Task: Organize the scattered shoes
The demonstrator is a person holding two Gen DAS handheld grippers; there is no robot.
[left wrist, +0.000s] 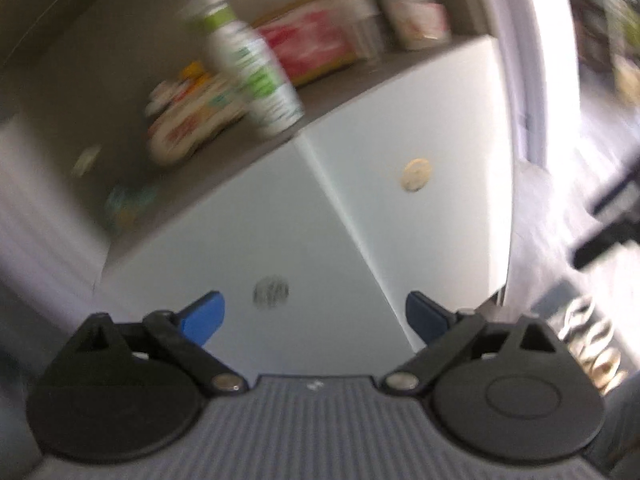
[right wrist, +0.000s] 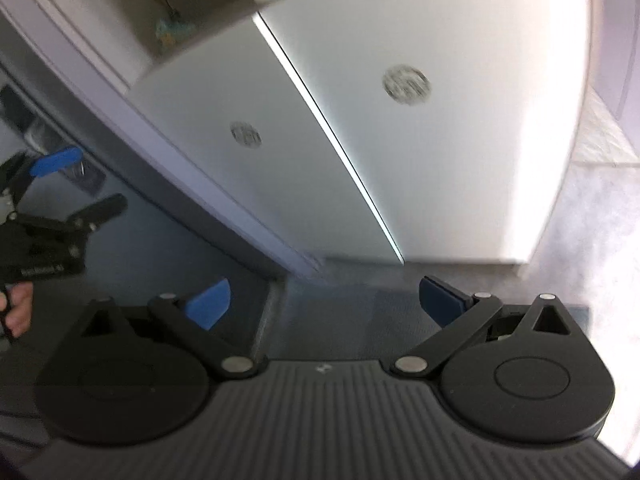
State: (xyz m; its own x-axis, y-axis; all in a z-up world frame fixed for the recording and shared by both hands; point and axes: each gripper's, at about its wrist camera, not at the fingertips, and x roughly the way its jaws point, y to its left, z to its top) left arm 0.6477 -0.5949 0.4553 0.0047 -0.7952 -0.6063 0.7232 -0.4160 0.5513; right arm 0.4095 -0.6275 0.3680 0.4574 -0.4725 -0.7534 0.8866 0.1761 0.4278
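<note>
Both tools stand released. Left gripper [left wrist: 316, 314] has its blue pads wide apart with nothing between them, and it faces a white cabinet [left wrist: 440, 120] with two doors. Right gripper [right wrist: 324, 306] is likewise spread and empty, aimed at the same cabinet [right wrist: 460, 160] from nearer the floor.

Shoes, the task's own items, cannot be made out in either view; a pale patterned shape at the right edge of the left wrist view is too blurred to identify.

Each cabinet door carries a round fitting; one on the right door [left wrist: 416, 175] looks brass-coloured, the one on the near door [left wrist: 271, 292] grey. On the cabinet top stand a white bottle with a green label [left wrist: 248, 64], a red and white box [left wrist: 316, 46] to its right, and a white tub [left wrist: 416, 8] at the far right. All printing on them is smeared by motion and unreadable.

In the right wrist view the left gripper [right wrist: 76, 184] shows at the left edge, held in a hand [right wrist: 18, 308]. Small white lettering on its black body is illegible. A grey mat [right wrist: 340, 308] lies on the floor before the cabinet.
</note>
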